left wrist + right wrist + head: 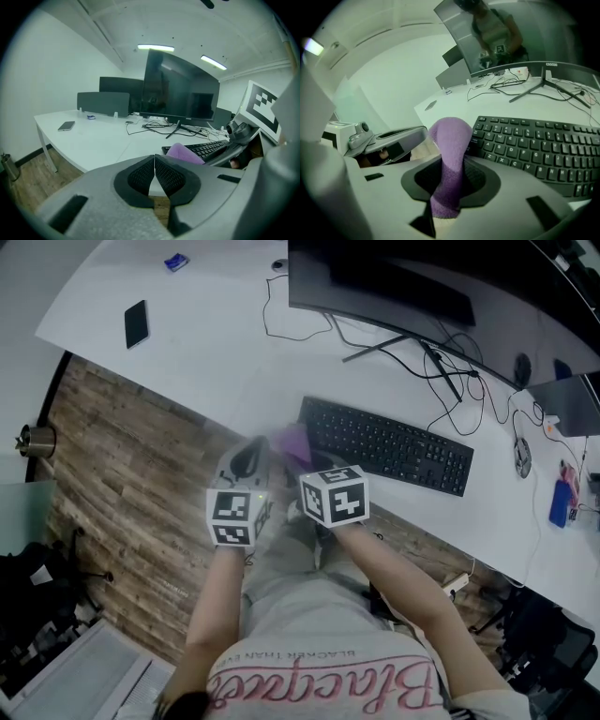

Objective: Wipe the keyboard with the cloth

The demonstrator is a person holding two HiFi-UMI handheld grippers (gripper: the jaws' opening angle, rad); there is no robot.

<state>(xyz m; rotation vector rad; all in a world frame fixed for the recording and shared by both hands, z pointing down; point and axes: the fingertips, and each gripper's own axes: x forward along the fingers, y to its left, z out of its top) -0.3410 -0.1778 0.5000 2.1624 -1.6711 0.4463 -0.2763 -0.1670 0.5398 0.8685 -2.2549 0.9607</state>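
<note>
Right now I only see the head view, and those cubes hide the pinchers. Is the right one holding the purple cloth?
Observer: Yes. The right gripper view shows the right gripper shut on the cloth, which sticks up from between its jaws.
Operator: What about the left one?
Observer: The left gripper has its jaws together, with nothing between them.
Operator: Is the computer screen on?
Observer: The left gripper view looks at the front of the monitor, and its screen is dark.
</note>
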